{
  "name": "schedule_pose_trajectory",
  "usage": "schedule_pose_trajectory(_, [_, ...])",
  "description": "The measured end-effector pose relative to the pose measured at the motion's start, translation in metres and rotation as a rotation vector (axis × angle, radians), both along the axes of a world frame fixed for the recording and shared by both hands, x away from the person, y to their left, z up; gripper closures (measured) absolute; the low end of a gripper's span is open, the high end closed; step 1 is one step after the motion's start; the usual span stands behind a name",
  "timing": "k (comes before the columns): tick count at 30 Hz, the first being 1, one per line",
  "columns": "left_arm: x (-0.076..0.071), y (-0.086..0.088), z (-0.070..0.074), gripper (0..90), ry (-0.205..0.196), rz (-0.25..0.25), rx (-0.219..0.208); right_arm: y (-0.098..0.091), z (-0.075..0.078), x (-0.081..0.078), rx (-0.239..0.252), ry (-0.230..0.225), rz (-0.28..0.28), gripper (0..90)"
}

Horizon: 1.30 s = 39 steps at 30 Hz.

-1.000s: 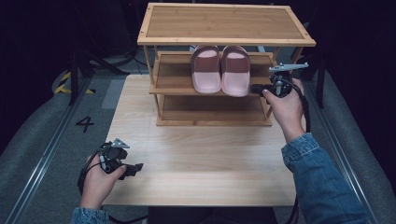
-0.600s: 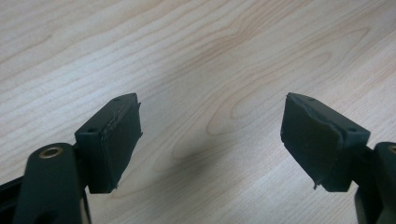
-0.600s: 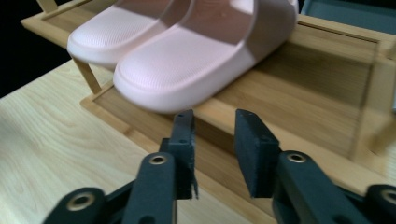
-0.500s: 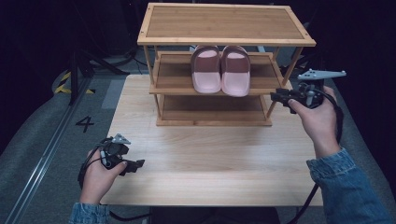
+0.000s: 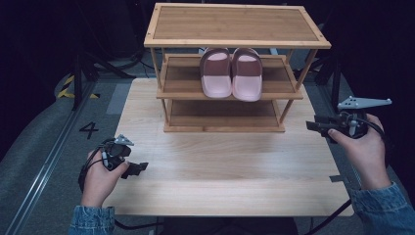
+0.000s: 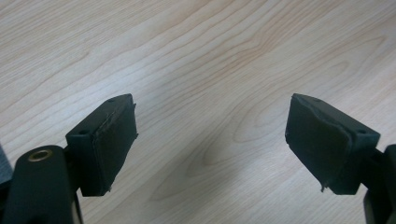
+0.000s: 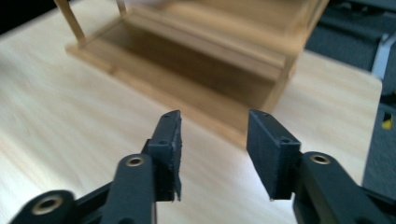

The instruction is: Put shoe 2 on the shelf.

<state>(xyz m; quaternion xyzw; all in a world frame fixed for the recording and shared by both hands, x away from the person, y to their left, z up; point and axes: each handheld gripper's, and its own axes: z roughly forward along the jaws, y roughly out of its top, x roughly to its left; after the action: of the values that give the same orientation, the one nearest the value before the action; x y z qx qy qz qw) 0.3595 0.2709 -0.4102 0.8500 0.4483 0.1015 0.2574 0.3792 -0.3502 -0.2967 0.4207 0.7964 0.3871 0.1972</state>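
Lengthwise, 2 slippers point toes toward camera.

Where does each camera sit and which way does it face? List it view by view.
High view: above the person's side, looking forward and down on the table and shoe rack; both hands and forearms show.
Left gripper view: on the left gripper, facing bare tabletop; open jaws show.
Right gripper view: on the right gripper, facing the rack's base; its jaws have just been opening, nothing between.
Shared: table.
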Motion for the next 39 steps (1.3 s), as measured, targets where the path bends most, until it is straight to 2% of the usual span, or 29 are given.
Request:
schedule_pose_trajectory(4, [0.003,-0.001,0.000,16.8,0.003,-0.002,0.003,-0.006,-0.011,-0.008,-0.034,0.015,0.006,51.3])
schedule_pose_trajectory(7, [0.006,-0.005,-0.002,16.8,0.012,-0.015,0.011,-0.009,-0.030,-0.016,-0.021,0.047,0.029,50.1])
schedule_pose_trajectory(8, [0.006,-0.005,-0.002,16.9,0.012,-0.015,0.011,-0.009,-0.030,-0.016,-0.021,0.047,0.029,50.1])
schedule_pose_trajectory(9, [0.007,-0.006,-0.002,16.9,0.012,-0.029,0.024,-0.009,-0.044,-0.017,-0.026,0.066,0.035,47.7])
schedule_pose_trajectory(11, [0.007,-0.006,-0.003,17.0,0.017,-0.029,0.027,-0.010,-0.050,-0.017,-0.030,0.074,0.035,46.8])
schedule_pose_trajectory(12, [0.007,-0.006,-0.004,17.0,0.017,-0.023,0.042,-0.011,-0.056,-0.017,-0.032,0.077,0.035,46.2])
schedule_pose_trajectory(13, [0.008,-0.005,-0.005,17.1,0.011,-0.029,0.073,-0.012,-0.068,-0.016,-0.007,0.089,0.038,43.9])
schedule_pose_trajectory(14, [0.008,-0.005,-0.005,17.1,0.011,-0.029,0.073,-0.012,-0.068,-0.016,-0.007,0.089,0.038,43.9])
schedule_pose_trajectory(15, [0.008,-0.004,-0.007,17.1,0.022,-0.018,0.078,-0.013,-0.080,-0.015,0.022,0.099,0.063,43.5])
schedule_pose_trajectory(16, [0.009,-0.004,-0.008,17.1,0.021,-0.016,0.076,-0.013,-0.085,-0.013,0.023,0.108,0.069,43.0])
schedule_pose_trajectory(18, [0.009,-0.005,-0.010,17.1,0.032,-0.013,0.067,-0.013,-0.094,-0.010,-0.007,0.122,0.078,42.6])
schedule_pose_trajectory(23, [0.011,-0.006,-0.012,17.1,0.029,-0.021,0.077,-0.013,-0.115,-0.006,-0.027,0.112,0.028,37.9])
schedule_pose_trajectory(24, [0.011,-0.006,-0.012,17.1,0.029,-0.021,0.077,-0.013,-0.115,-0.006,-0.027,0.112,0.028,37.9])
schedule_pose_trajectory(25, [0.011,-0.007,-0.014,17.1,0.027,-0.020,0.089,-0.013,-0.118,-0.005,-0.026,0.112,0.022,37.8])
schedule_pose_trajectory(26, [0.012,-0.010,-0.017,17.1,0.035,-0.022,0.123,-0.012,-0.128,-0.003,-0.021,0.106,0.012,37.7])
schedule_pose_trajectory(27, [0.013,-0.011,-0.019,17.1,0.041,-0.028,0.138,-0.012,-0.132,-0.002,-0.024,0.104,0.013,37.7])
schedule_pose_trajectory(31, [0.013,-0.012,-0.023,17.5,0.053,-0.025,0.131,-0.013,-0.142,0.001,-0.029,0.100,0.009,37.7])
schedule_pose_trajectory(33, [0.014,-0.012,-0.025,17.7,0.052,-0.030,0.142,-0.014,-0.153,0.005,-0.004,0.098,0.042,37.6])
schedule_pose_trajectory(34, [0.014,-0.013,-0.025,17.7,0.050,-0.030,0.144,-0.014,-0.159,0.007,0.041,0.104,0.038,37.7])
schedule_pose_trajectory(35, [0.014,-0.013,-0.025,17.6,0.050,-0.030,0.144,-0.014,-0.159,0.007,0.041,0.104,0.038,37.7])
schedule_pose_trajectory(36, [0.014,-0.013,-0.026,17.6,0.051,-0.031,0.142,-0.014,-0.163,0.007,0.062,0.127,0.026,37.8])
schedule_pose_trajectory(37, [0.014,-0.014,-0.027,17.7,0.050,-0.039,0.145,-0.014,-0.168,0.008,0.054,0.123,0.005,37.8])
schedule_pose_trajectory(39, [0.013,-0.014,-0.028,17.7,0.046,-0.039,0.145,-0.015,-0.170,0.010,0.040,0.099,0.001,37.5])
